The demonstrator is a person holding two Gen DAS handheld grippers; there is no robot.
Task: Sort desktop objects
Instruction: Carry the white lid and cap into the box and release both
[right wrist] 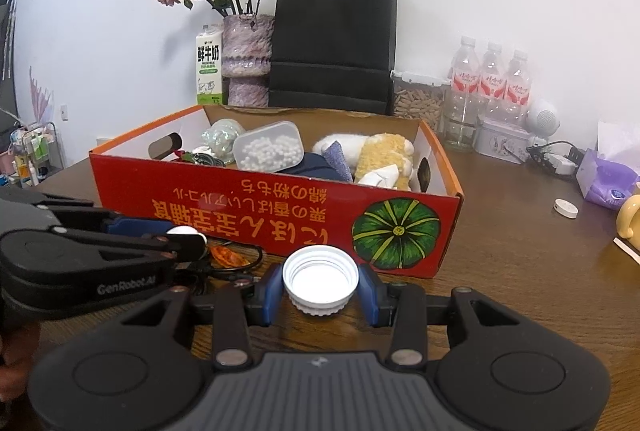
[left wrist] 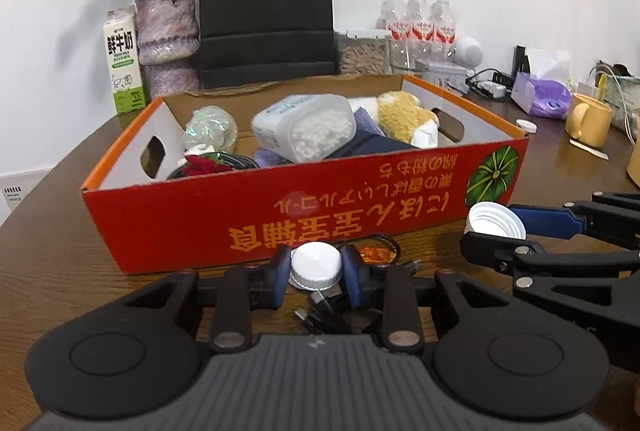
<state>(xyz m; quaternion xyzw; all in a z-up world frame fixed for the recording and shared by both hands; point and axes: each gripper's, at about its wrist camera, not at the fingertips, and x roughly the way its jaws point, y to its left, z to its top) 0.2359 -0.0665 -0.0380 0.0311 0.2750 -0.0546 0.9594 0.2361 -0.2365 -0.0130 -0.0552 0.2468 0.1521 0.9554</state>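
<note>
My left gripper (left wrist: 316, 273) is shut on a small white cap (left wrist: 316, 265), top side up, with both blue pads against its sides, just in front of the red cardboard box (left wrist: 200, 227). From the right wrist view that gripper (right wrist: 188, 237) and its cap (right wrist: 182, 231) sit at the left. My right gripper (right wrist: 320, 289) is shut on a wider white screw cap (right wrist: 320, 277), whose hollow threaded side faces the camera. In the left wrist view it (left wrist: 496, 231) holds that cap (left wrist: 494, 221) near the box's right corner. The box holds a plush toy (left wrist: 404, 115), a tub of white beads (left wrist: 308, 129) and other items.
A black cable (left wrist: 328, 313) and an orange wrapper (left wrist: 374, 255) lie on the wooden table under the left gripper. Behind the box stand a black paper bag (left wrist: 266, 11), vase (left wrist: 168, 31), milk carton (left wrist: 124, 63) and water bottles (left wrist: 420, 27). A yellow mug (left wrist: 590, 119) and another white cap (right wrist: 566, 209) sit right.
</note>
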